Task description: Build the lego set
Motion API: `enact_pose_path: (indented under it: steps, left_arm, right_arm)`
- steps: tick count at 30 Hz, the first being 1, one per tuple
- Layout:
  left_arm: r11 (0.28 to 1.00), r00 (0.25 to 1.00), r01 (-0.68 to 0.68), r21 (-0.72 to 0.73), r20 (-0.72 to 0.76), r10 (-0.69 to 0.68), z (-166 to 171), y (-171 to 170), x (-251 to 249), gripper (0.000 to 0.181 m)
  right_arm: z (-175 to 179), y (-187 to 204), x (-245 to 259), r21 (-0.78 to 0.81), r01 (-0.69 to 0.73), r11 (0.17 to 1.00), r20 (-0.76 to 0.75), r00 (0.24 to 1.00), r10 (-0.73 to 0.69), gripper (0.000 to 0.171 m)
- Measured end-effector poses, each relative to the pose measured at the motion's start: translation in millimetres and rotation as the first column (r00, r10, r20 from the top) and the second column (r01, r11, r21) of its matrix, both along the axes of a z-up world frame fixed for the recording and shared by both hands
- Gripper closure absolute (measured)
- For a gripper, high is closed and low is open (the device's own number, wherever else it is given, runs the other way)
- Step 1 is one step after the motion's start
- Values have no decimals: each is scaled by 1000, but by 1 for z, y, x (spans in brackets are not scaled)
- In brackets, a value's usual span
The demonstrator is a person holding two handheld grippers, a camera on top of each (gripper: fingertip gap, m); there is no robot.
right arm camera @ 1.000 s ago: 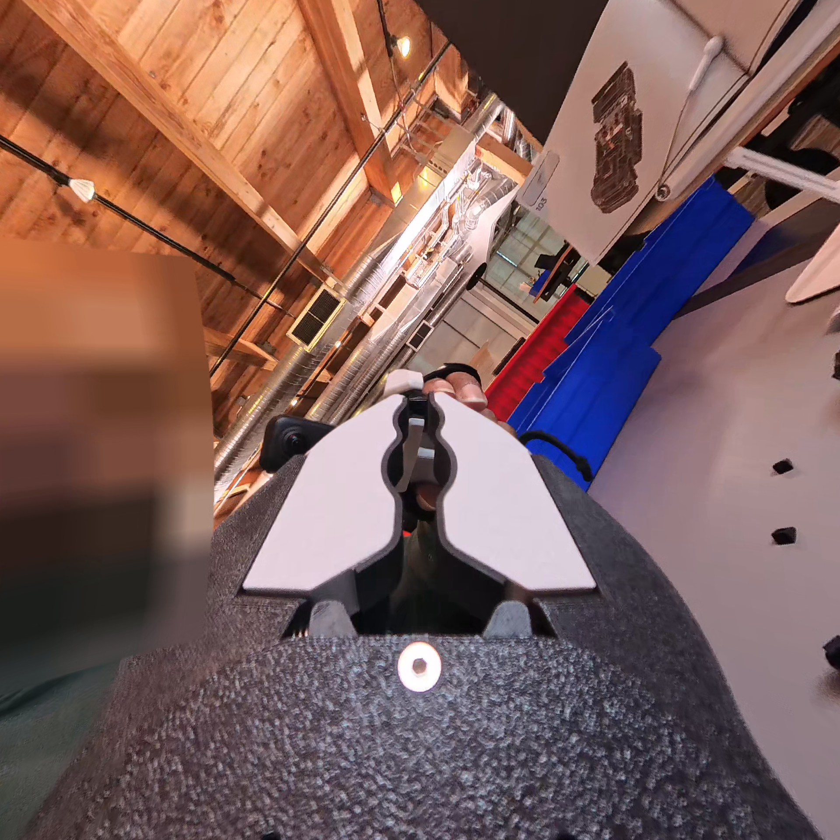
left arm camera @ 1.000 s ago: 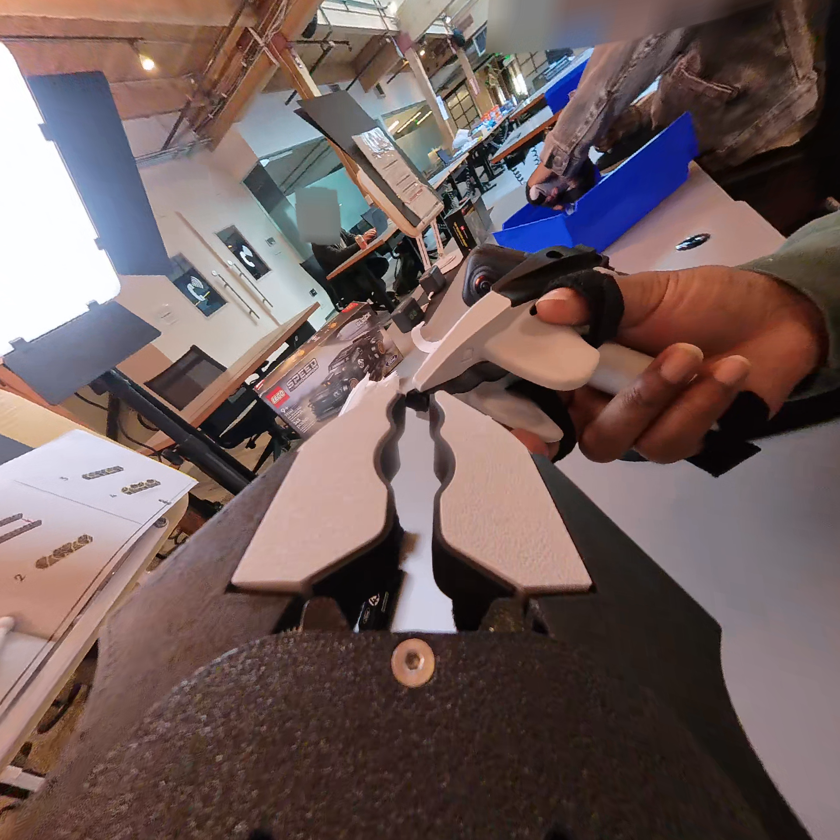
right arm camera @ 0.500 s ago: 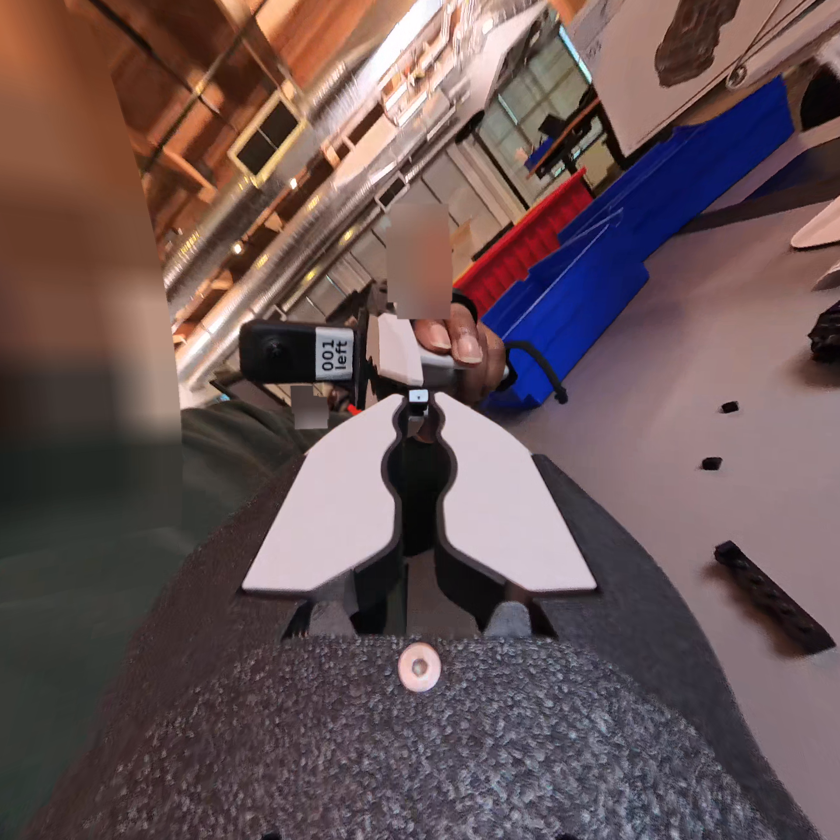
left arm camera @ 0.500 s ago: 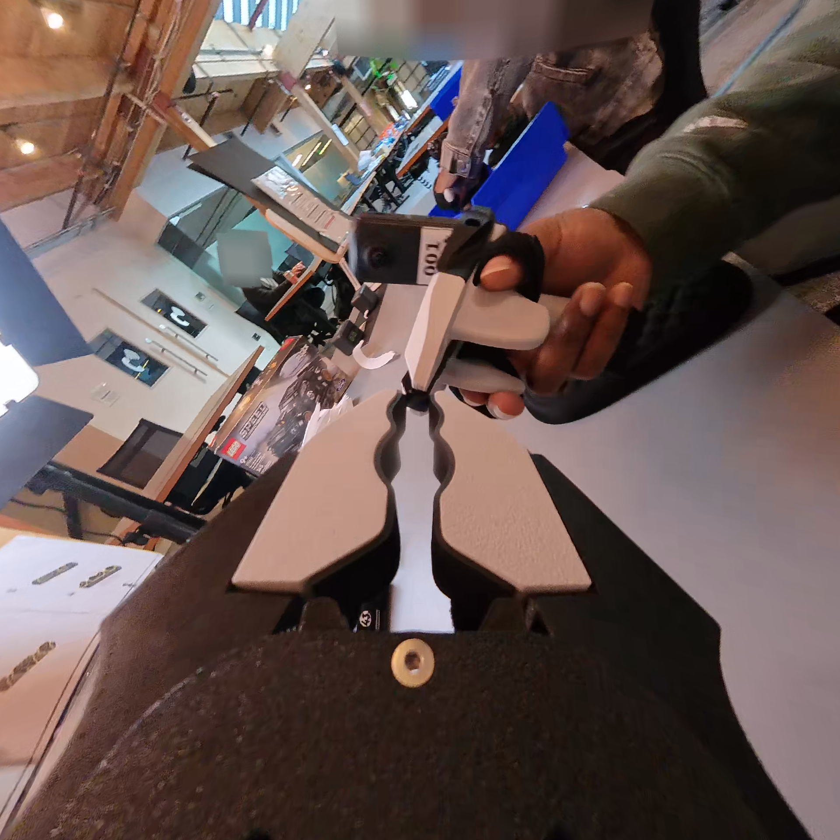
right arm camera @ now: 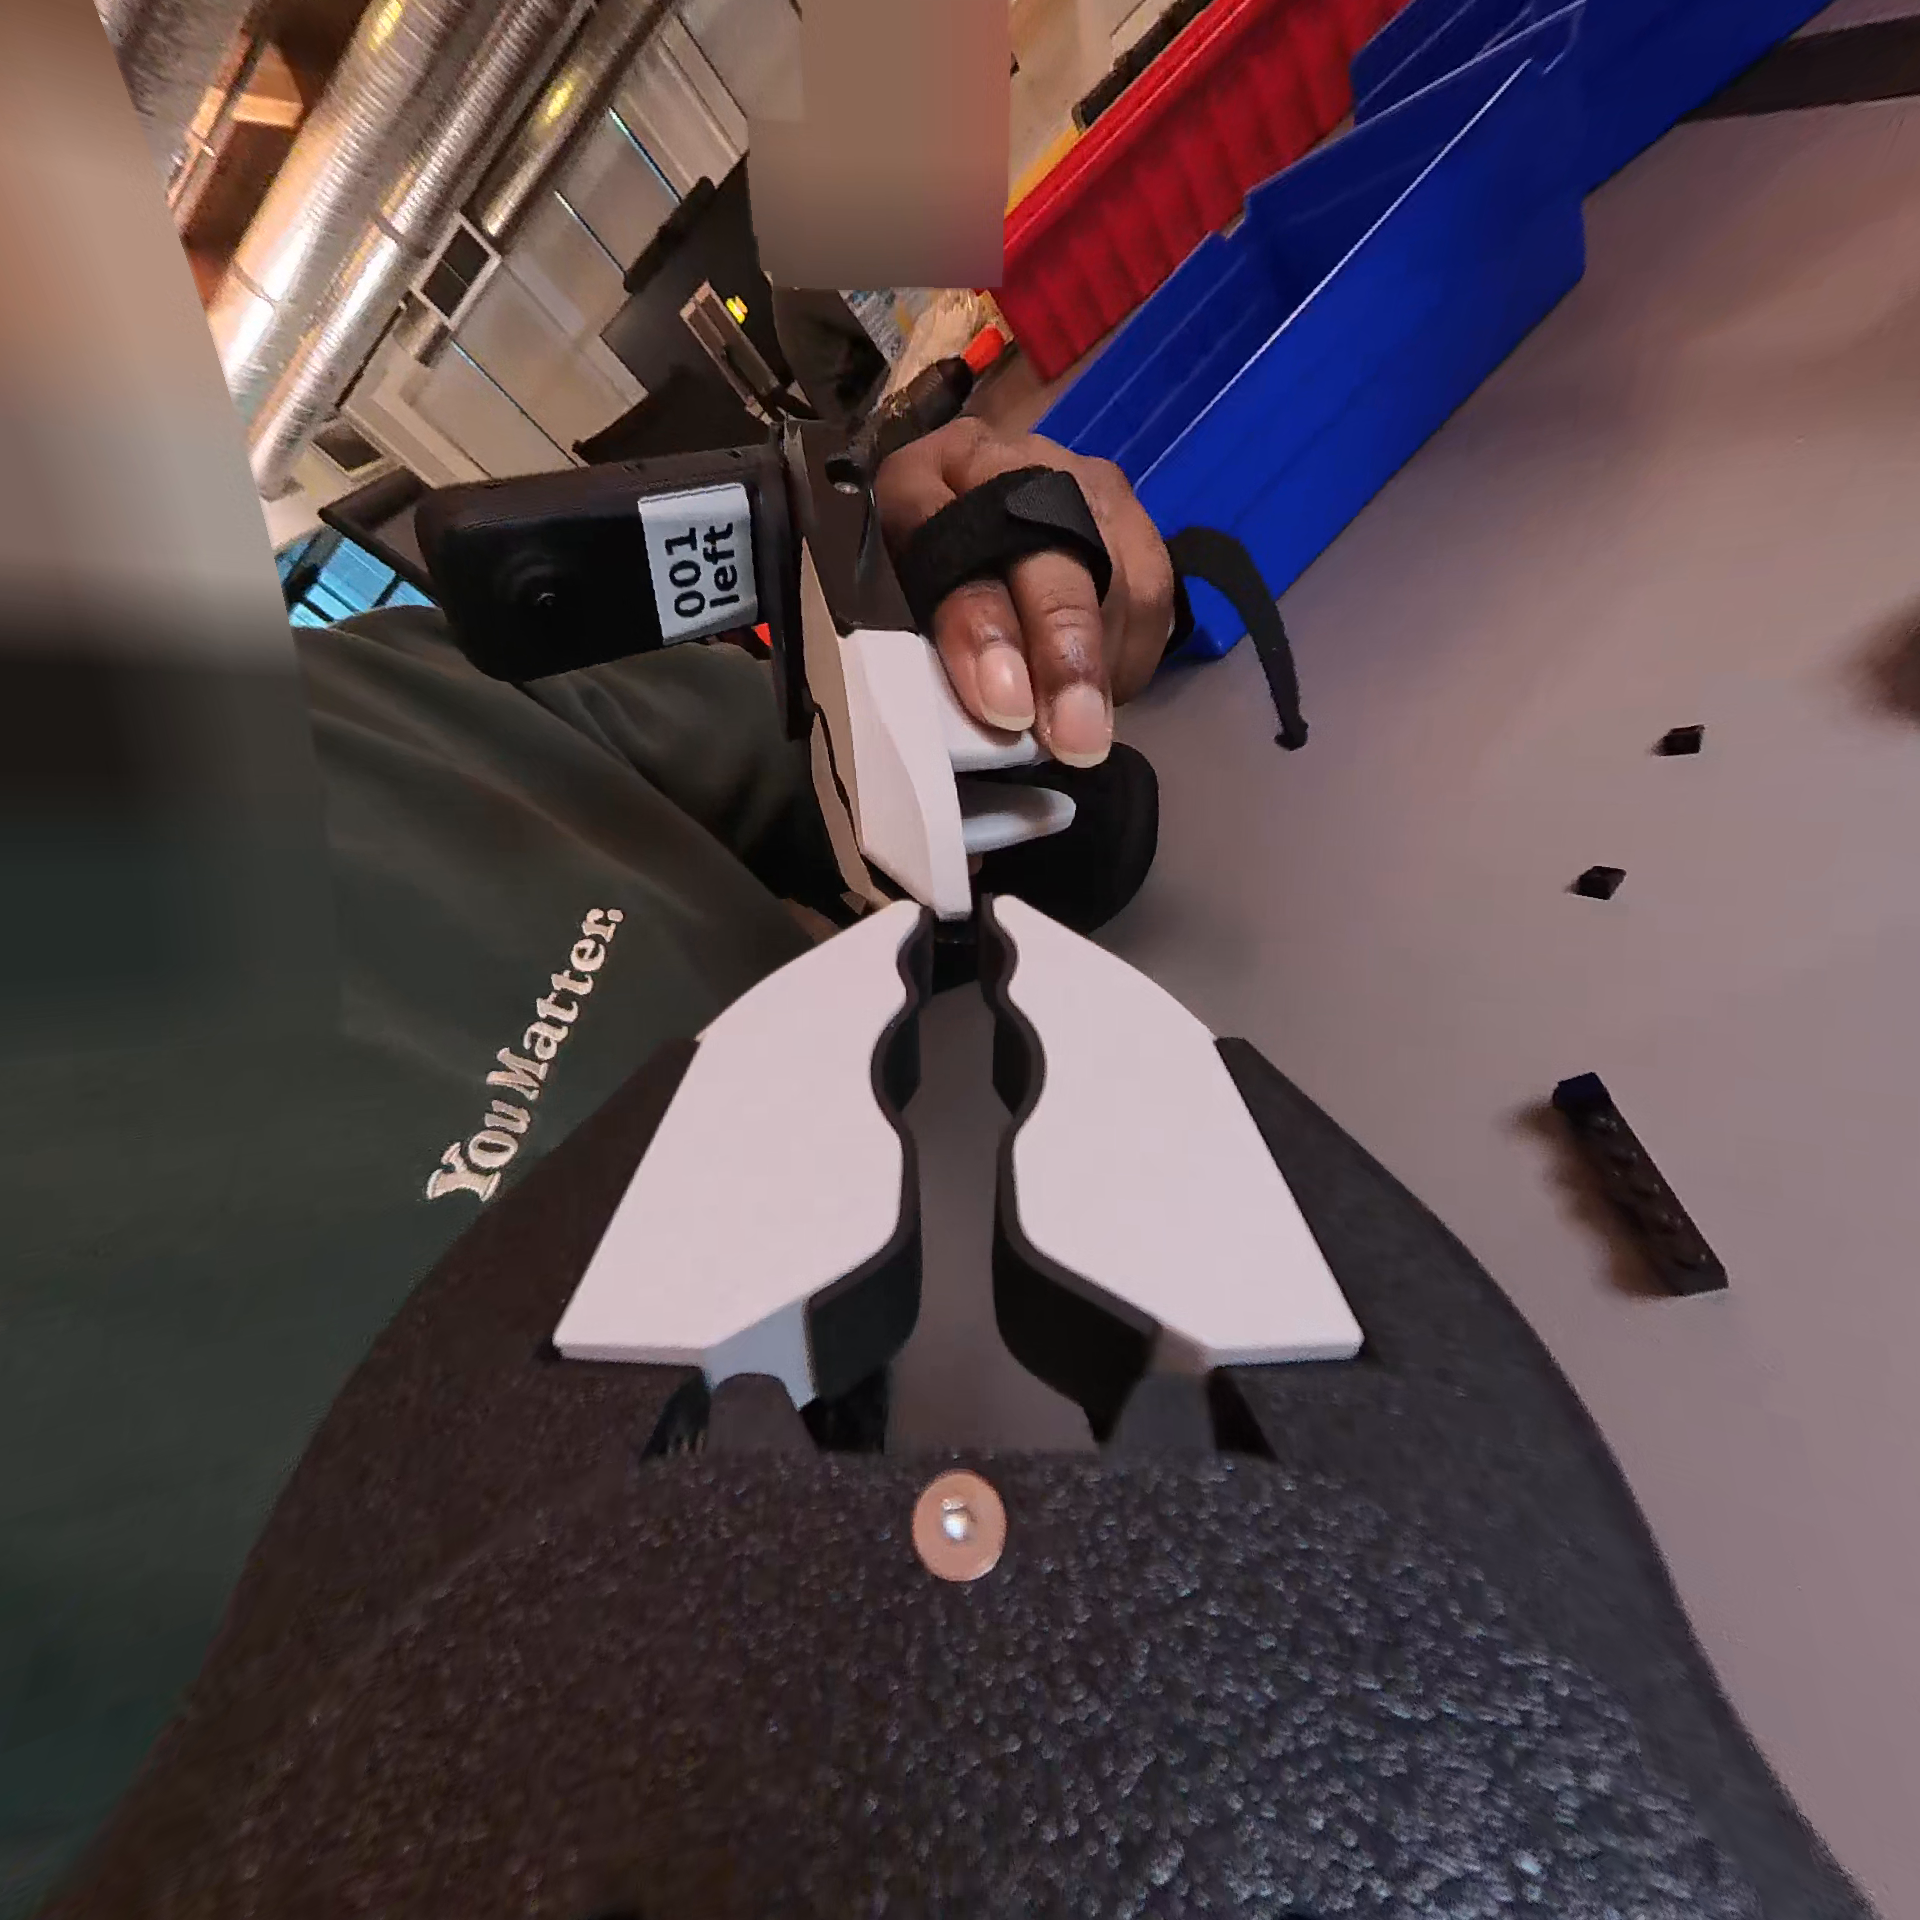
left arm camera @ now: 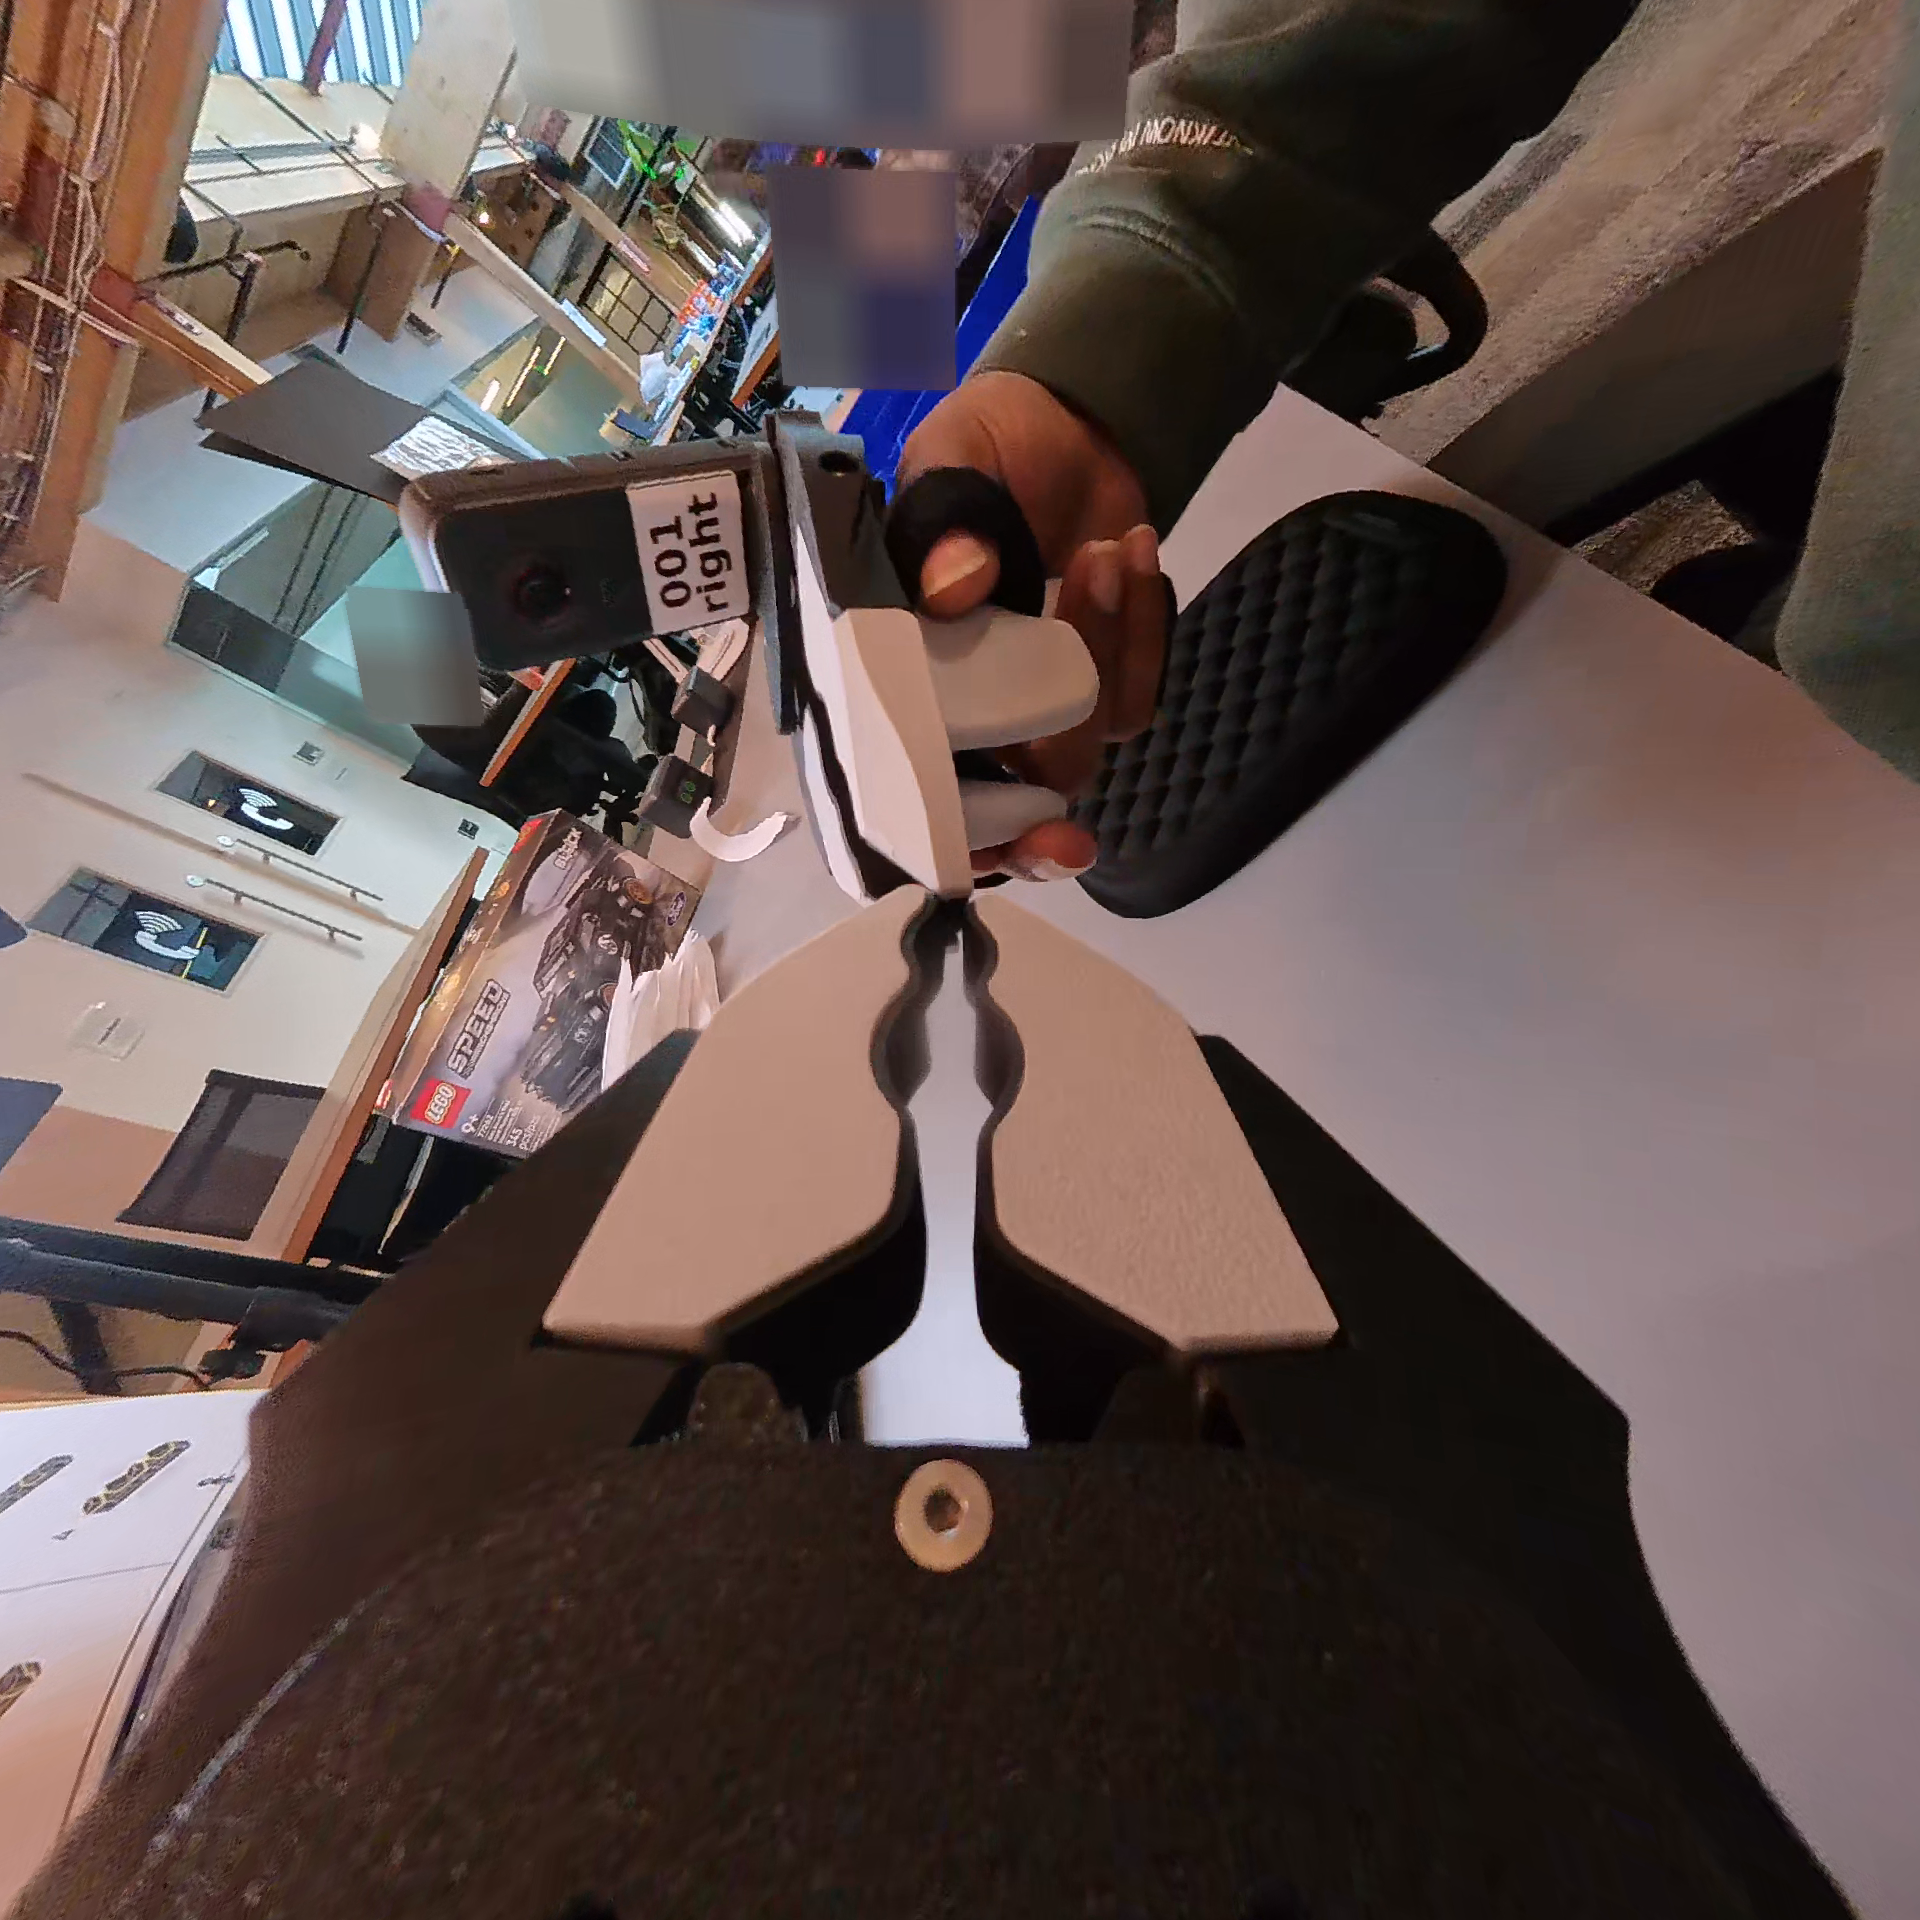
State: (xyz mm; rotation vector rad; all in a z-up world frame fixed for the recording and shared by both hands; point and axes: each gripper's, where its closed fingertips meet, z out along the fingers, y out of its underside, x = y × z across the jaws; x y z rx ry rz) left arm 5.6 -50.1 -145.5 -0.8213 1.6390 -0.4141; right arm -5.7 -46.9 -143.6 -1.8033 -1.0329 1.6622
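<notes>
My two grippers face each other tip to tip above the grey table (left arm camera: 1558,1039). In the left wrist view my left gripper (left arm camera: 941,916) is nearly shut, with a small dark lego piece (left arm camera: 943,910) at its tips. The right gripper (left arm camera: 951,883) stands edge-on just beyond, held by a hand. In the right wrist view my right gripper (right arm camera: 956,930) is narrowly closed on a small black lego piece (right arm camera: 956,943), and the left gripper (right arm camera: 951,902) touches it from above. I cannot tell whether it is one piece or two.
A long black lego plate (right arm camera: 1642,1184) and two small black pieces (right arm camera: 1600,881) lie on the table to the right. Blue bins (right arm camera: 1351,343) and a red bin (right arm camera: 1122,239) stand behind. A lego box (left arm camera: 540,1018), instruction pages (left arm camera: 94,1538) and a black padded rest (left arm camera: 1278,707) are nearby. Both grippers' tips are close together, under 4 cm apart. Both grippers' tips are roughly 15 cm from the long black lego plate (right arm camera: 1642,1184).
Both grippers tilted down from facing the ceiling and rotated. The tips stayed together, and each other's camera now shows side-on.
</notes>
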Motion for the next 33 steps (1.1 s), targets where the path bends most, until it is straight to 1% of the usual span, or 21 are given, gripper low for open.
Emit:
enact_pose_path:
  steps: [5,9,14,15,17,18,20,22,24,26,28,30,31,33]
  left_arm:
    - [1000,1000,-28,-13,-3,28,-3,7,0,178]
    - [993,997,-73,-94,15,75,-12,26,-4,181]
    - [980,995,-92,-177,12,96,-24,39,-6,181]
    - [973,995,-96,-211,16,102,-26,40,-5,181]
    - [926,993,-97,-364,27,115,-29,44,-1,180]
    - [879,994,-61,-472,55,99,-27,41,1,178]
    - [743,990,33,-669,125,69,-18,35,5,175]
    - [619,980,117,-777,192,56,-7,33,5,173]
    - [513,968,179,-840,245,64,1,35,2,177]
    - [398,963,232,-888,266,33,2,32,0,177]
    - [247,956,284,-926,294,2,2,28,-1,175]
    - [98,952,305,-947,303,-35,1,25,-2,171]
    - [42,948,318,-947,316,-43,1,24,-3,171]
    - [-47,935,348,-936,350,-59,5,23,-5,168]
  right_arm:
    - [-3,7,2,26,54,998,-23,998,-53,163]
    - [-12,30,17,49,167,985,-44,985,-165,163]
    - [-10,39,33,45,232,972,-105,968,-226,163]
    - [-9,40,34,49,239,970,-119,965,-232,163]
    - [-5,41,34,80,258,963,-163,956,-242,163]
    - [-3,41,33,119,274,954,-185,951,-250,163]
    - [1,39,28,250,308,918,-223,941,-255,163]
    - [3,32,21,413,319,853,-230,943,-242,163]
    - [3,25,12,565,312,764,-211,950,-232,163]
    - [3,20,5,666,292,687,-189,956,-223,163]
    - [4,17,0,736,273,620,-167,960,-224,163]
    - [3,16,-3,789,245,563,-139,965,-224,163]
    - [3,16,-4,807,237,541,-132,965,-225,163]
    - [2,17,-5,835,220,505,-114,966,-232,163]
